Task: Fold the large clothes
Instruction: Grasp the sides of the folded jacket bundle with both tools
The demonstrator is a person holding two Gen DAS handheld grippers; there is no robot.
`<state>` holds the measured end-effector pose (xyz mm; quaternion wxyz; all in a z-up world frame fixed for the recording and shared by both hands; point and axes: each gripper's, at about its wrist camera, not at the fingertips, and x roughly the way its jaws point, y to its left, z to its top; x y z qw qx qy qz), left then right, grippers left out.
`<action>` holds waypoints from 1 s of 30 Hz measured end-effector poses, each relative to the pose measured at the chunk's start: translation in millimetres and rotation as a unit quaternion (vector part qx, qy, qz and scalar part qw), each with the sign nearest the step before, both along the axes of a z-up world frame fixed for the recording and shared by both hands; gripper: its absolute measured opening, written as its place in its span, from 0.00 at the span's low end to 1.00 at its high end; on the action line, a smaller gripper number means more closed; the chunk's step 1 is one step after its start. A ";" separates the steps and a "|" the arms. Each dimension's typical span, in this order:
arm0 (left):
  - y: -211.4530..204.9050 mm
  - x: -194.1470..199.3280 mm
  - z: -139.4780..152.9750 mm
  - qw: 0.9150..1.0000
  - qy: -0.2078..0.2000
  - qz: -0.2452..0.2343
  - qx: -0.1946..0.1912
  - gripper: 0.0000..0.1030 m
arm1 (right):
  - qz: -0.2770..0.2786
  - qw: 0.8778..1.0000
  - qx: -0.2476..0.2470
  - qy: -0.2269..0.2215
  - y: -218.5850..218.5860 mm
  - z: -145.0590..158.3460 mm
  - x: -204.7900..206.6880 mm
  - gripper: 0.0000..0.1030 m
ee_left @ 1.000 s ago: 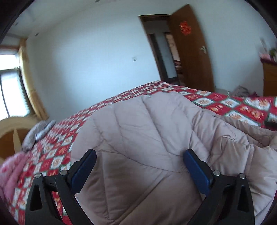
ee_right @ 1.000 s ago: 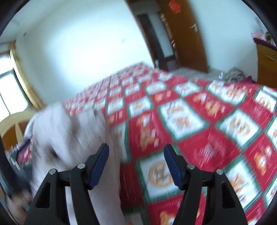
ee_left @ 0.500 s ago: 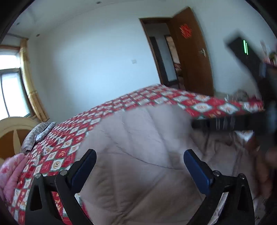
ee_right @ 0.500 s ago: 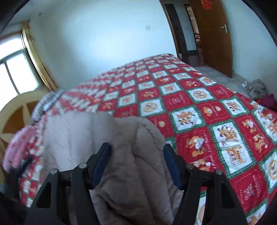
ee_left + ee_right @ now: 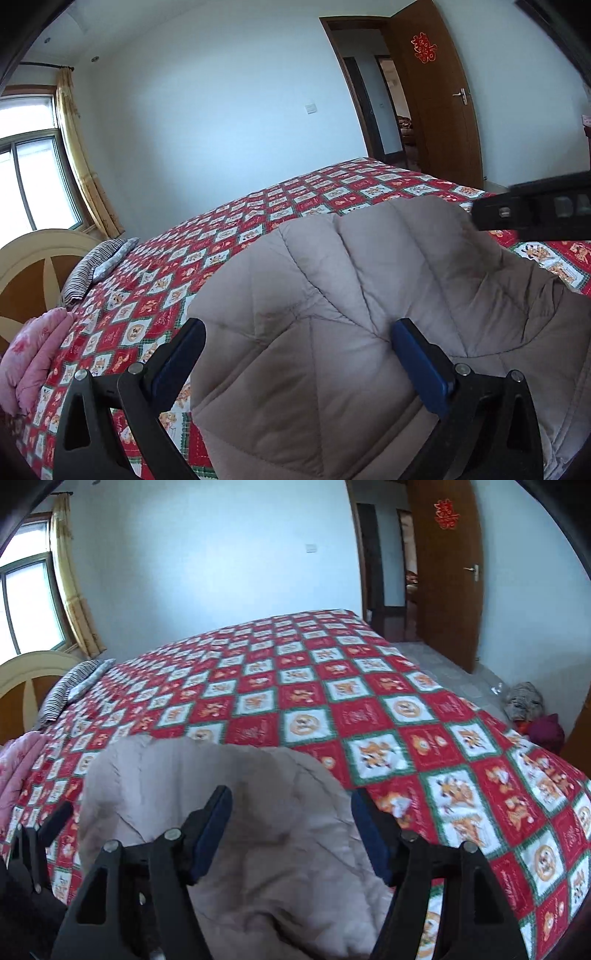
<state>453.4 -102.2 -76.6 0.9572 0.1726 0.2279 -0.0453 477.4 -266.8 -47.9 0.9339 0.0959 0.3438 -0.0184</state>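
Window (image 5: 35, 177) and yellow curtain (image 5: 85, 177) far left, headboard (image 5: 35, 266) below, brown door (image 5: 439, 99) far right. Red patchwork bedspread (image 5: 332, 701) across bed, beige quilted coat (image 5: 351, 314) near. Left gripper (image 5: 299, 354) wide open over coat; right gripper (image 5: 291, 827) opening, coat between unpressed.

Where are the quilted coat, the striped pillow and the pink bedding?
quilted coat (image 5: 332, 295), left wrist view, on its stitched upper panel.
striped pillow (image 5: 94, 264), left wrist view, on its striped top face.
pink bedding (image 5: 35, 354), left wrist view, on its folded top.
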 end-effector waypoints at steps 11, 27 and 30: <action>9.6 25.6 -17.3 0.998 0.047 0.003 -0.046 0.99 | 0.007 0.999 0.010 0.041 -10.2 -68.9 23.2 0.69; 8.2 39.9 -42.7 0.995 0.080 -0.015 -0.062 0.99 | 0.005 0.998 -0.013 0.058 -7.7 -96.2 19.7 0.70; 9.3 42.0 -45.8 0.994 0.086 -0.017 -0.065 0.99 | 0.003 0.998 -0.022 0.059 -5.6 -97.5 19.2 0.70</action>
